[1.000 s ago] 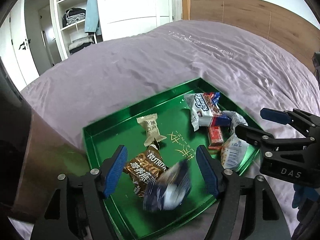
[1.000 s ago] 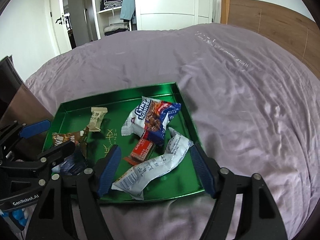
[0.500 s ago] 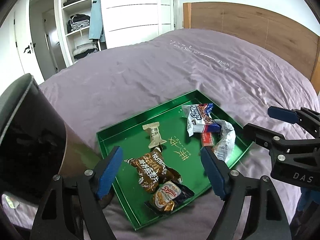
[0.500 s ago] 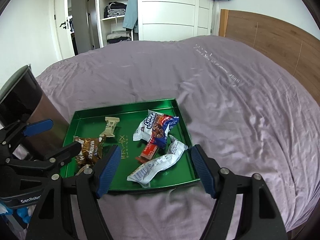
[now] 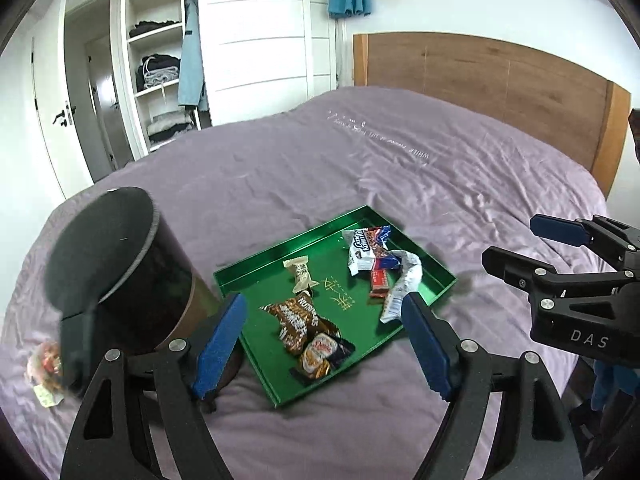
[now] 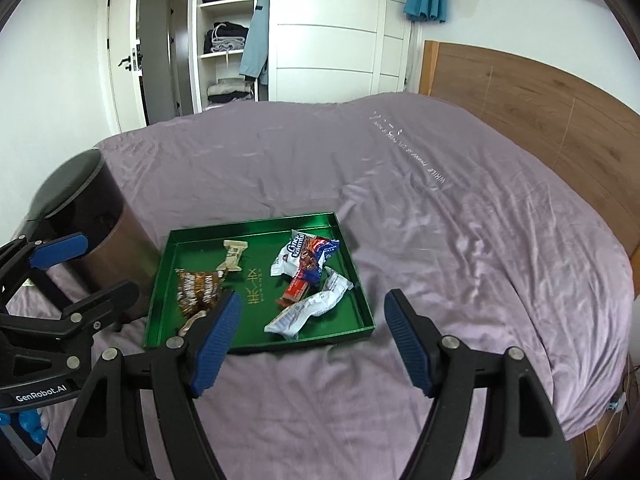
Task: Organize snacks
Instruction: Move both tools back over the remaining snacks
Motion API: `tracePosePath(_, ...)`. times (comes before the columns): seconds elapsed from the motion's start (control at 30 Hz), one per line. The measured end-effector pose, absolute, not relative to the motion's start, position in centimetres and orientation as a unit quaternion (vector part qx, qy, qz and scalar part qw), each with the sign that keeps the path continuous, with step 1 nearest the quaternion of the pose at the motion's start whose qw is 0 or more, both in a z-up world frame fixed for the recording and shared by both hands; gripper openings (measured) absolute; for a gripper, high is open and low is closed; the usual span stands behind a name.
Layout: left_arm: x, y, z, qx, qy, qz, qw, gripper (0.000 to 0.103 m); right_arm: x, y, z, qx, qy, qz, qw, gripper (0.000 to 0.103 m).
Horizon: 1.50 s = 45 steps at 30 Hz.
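A green tray (image 5: 256,272) (image 6: 168,280) lies on the purple bed and holds several snack packets: a brown Nutritious bar (image 5: 294,316) (image 6: 198,286), a small dark packet (image 5: 320,354), a cream candy (image 5: 299,272) (image 6: 233,254), a white-blue cookie pack (image 5: 366,248) (image 6: 304,254), a red bar (image 5: 378,278) (image 6: 296,290) and a crumpled white wrapper (image 5: 404,280) (image 6: 308,308). My left gripper (image 5: 324,340) is open and empty, held back above the tray's near edge. My right gripper (image 6: 312,340) is open and empty, in front of the tray.
A dark round bin with a lid (image 5: 116,264) (image 6: 80,216) stands left of the tray. A small wrapper (image 5: 44,364) lies on the bed left of the bin. A wooden headboard (image 5: 500,92) and a white wardrobe (image 6: 320,32) stand beyond the bed.
The dark packet dropped from between my left fingers into the tray's near corner. Both grippers have pulled back and up from the tray, so the bin has come into view.
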State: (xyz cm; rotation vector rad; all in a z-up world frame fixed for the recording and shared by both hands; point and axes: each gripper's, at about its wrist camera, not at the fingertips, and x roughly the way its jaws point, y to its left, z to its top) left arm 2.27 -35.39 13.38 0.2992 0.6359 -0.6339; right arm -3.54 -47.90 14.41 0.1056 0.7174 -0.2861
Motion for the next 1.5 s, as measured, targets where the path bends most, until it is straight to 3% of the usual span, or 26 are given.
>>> tracePosePath(0.4,-4.5,-28.6,15.3,0.149,0.294,-0.282,0.901,0.075,-10.7,-40.2,16.4,0.054,0.336,-0.101,0.935,0.098)
tracePosePath(0.77,-6.0,-15.0,15.3,0.112,0.295,-0.186,0.931,0.075,-13.2,-28.6,17.0,0.040,0.334,-0.022,0.942,0.101)
tracePosePath(1.2,-4.7,2.6,14.8,0.105,0.290,-0.025,0.951,0.076,-9.0,-14.3,18.2,0.003,0.327,0.100,0.940,0.102)
tracePosePath(1.5,2.4,9.4,11.0,0.085,0.325,0.025,0.942,0.076,0.8,-8.3,15.5,0.035,0.350,0.149,0.924,0.102)
